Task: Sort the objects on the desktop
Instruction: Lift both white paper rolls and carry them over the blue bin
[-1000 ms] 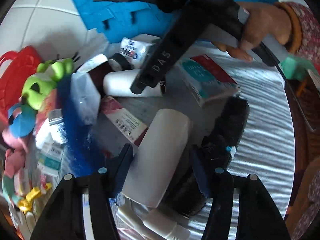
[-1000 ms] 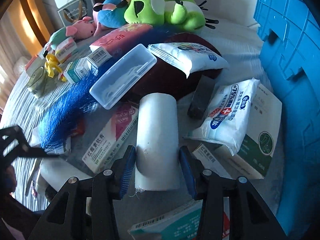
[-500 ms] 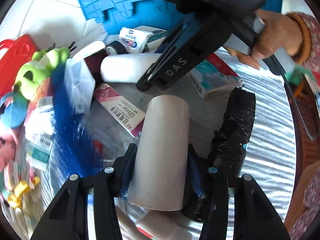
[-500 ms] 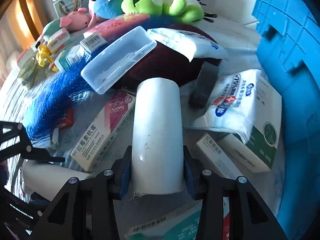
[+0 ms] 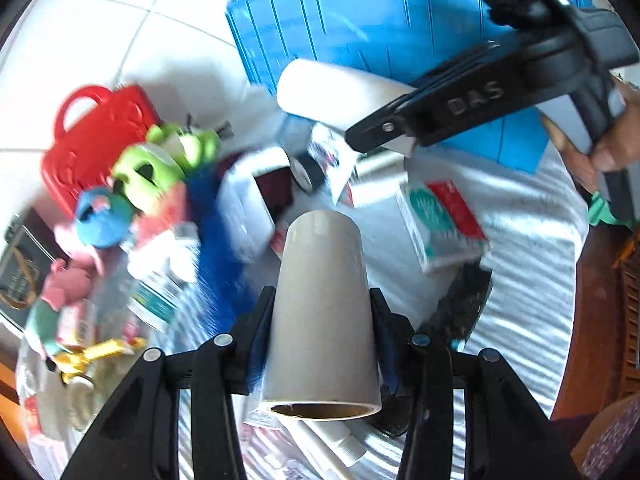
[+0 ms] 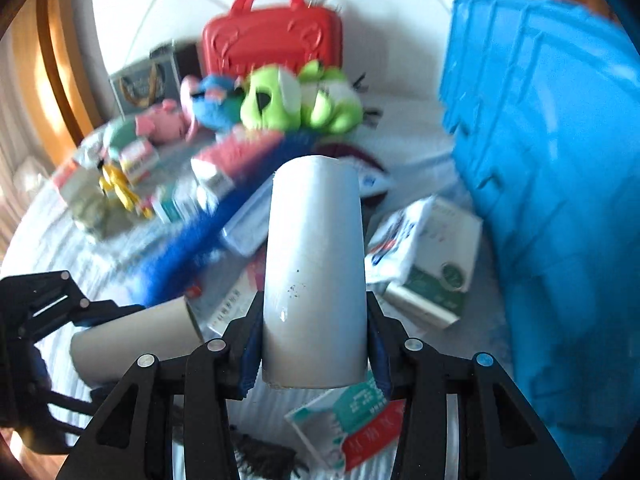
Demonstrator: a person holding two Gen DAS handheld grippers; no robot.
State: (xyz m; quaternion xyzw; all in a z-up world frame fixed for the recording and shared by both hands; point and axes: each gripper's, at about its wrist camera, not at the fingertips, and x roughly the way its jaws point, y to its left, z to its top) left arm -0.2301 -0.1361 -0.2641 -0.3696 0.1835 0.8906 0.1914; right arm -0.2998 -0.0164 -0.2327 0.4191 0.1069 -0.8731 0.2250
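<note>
Two paper rolls are lifted off the cluttered desk. In the left wrist view a beige roll (image 5: 322,300) stands between the blue pads of my left gripper (image 5: 322,320), whose jaws are closing and press on its sides. The right wrist view shows a white roll (image 6: 314,260) clamped in my right gripper (image 6: 314,320). Across the frames, the right gripper (image 5: 384,128) carries the white roll (image 5: 332,92) in front of the blue crate (image 5: 380,20), and the left gripper (image 6: 60,304) holds the beige roll (image 6: 136,340) at lower left.
A big blue crate (image 6: 560,160) stands on the right. A red case (image 6: 272,44), green plush (image 6: 300,100), a blue feather brush (image 6: 188,252), medicine boxes and a teal-red box (image 5: 440,220) crowd the cloth. A person's hand (image 5: 600,152) grips the right tool.
The left jaws closed onto the beige roll. Both grippers have risen with their rolls, and the desk clutter now looks farther below; the right one has swung toward the blue crate.
</note>
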